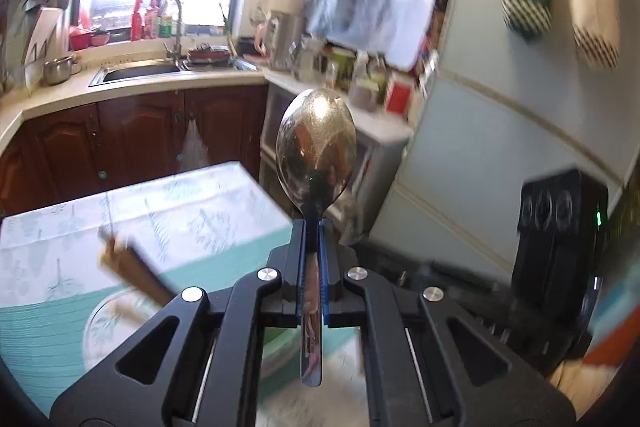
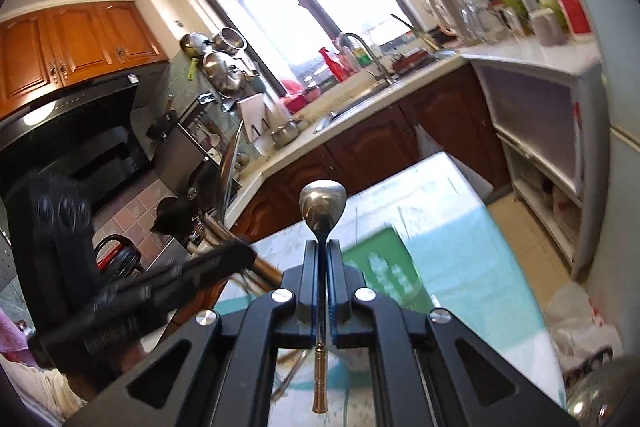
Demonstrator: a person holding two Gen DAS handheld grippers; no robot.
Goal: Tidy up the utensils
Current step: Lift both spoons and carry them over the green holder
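My left gripper (image 1: pixel 313 227) is shut on the handle of a large steel spoon (image 1: pixel 316 143), whose bowl stands up above the fingertips over the table's far edge. My right gripper (image 2: pixel 322 247) is shut on a smaller spoon (image 2: pixel 322 197) with a brass-coloured handle end (image 2: pixel 320 379) that hangs out behind the pads. Both are lifted above the table (image 1: pixel 192 203), which wears a pale patterned cloth. In the right wrist view the left gripper's black body (image 2: pixel 168 279) crosses at the left. A blurred wooden utensil (image 1: pixel 132 267) lies low on the table near a glass plate (image 1: pixel 104 323).
A green board (image 2: pixel 380 267) lies on the table. Behind are dark wood cabinets (image 1: pixel 140 135), a counter with a sink (image 1: pixel 136 73) and tap, a shelf of jars (image 1: pixel 352 75) and a fridge (image 1: pixel 500 131). A stove hood (image 2: pixel 68 131) and hanging pots (image 2: pixel 224 67) stand at left.
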